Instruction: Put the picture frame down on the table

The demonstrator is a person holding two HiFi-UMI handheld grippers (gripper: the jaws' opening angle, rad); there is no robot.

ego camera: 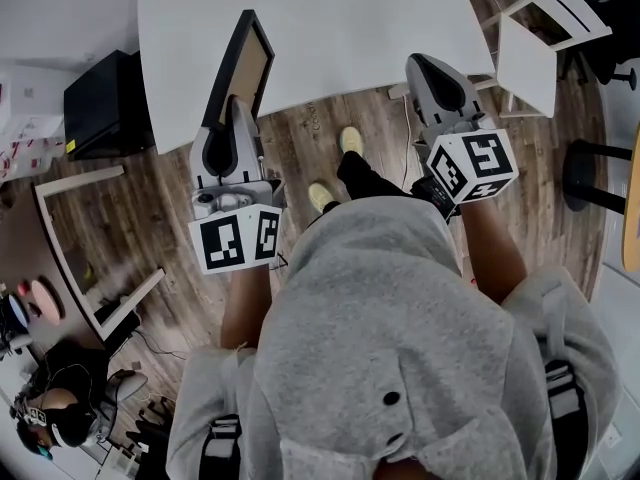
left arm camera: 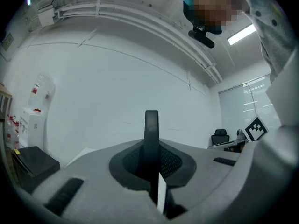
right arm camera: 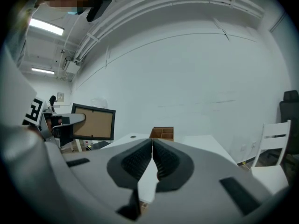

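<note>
Gripping the picture frame [ego camera: 243,68] by its black rim in the left hand-held gripper [ego camera: 236,108], with the jaws narrowed onto that rim; holding it upright on edge, the brown panel facing across toward the right side; showing in the left gripper view only as a thin dark edge rising straight up between the ribbed pads [left arm camera: 172,164]; hanging, in the head view, over the near left part of the white surface [ego camera: 350,28], with no view settling whether the lower edge is touching it; appearing in the right gripper view at the left, as a black border around a brown rectangle, just beside the corner of the surface; carrying nothing in the right hand-held gripper [ego camera: 428,65], its jaws pressed together pad to pad and pointing over the near right edge of the surface, well apart from the frame; bearing a small cardboard box [right arm camera: 161,133] with open compartments toward the far side of the surface; standing off to the right, a white chair [ego camera: 545,28]; sitting to the left on the wooden floor [ego camera: 320,138], a black cabinet [ego camera: 100,103]; filling the lower head view, a grey hoodie [ego camera: 390,328] on the person, with pale yellow shoes [ego camera: 350,140] showing below the surface's edge.
</note>
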